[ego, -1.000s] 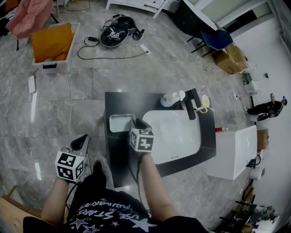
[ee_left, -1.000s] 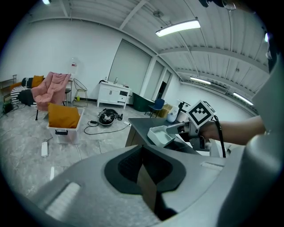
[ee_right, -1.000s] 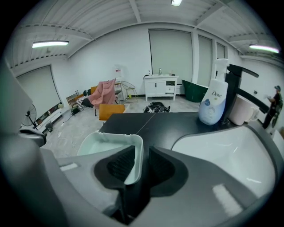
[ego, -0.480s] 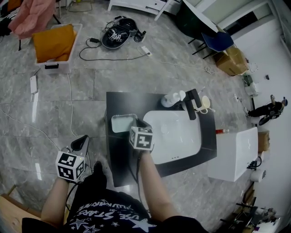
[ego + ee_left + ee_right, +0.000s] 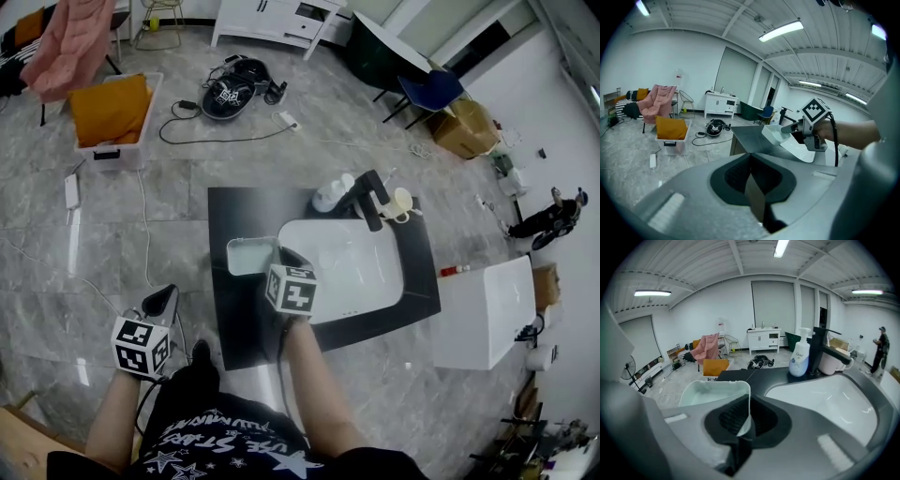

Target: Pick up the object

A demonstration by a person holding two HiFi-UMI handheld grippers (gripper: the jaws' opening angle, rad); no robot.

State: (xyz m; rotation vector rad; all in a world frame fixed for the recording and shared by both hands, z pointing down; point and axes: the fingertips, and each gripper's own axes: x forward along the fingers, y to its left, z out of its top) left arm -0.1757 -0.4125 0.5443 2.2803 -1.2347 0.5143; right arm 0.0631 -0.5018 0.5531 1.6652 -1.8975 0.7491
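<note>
A dark table (image 5: pixel 234 337) fills the middle of the frame, with a white sink (image 5: pixel 361 272) set into it. At the sink's upper edge stand a black faucet (image 5: pixel 367 199), a white pump bottle (image 5: pixel 327 198) to its left and a cream mug (image 5: pixel 400 202) to its right. On the grey floor at upper left, a clear bin (image 5: pixel 112 155) holds an orange cushion (image 5: pixel 108 108). A black round device (image 5: pixel 230 94) with cables lies near it, and a blue chair (image 5: pixel 431 92) stands at upper right.
</note>
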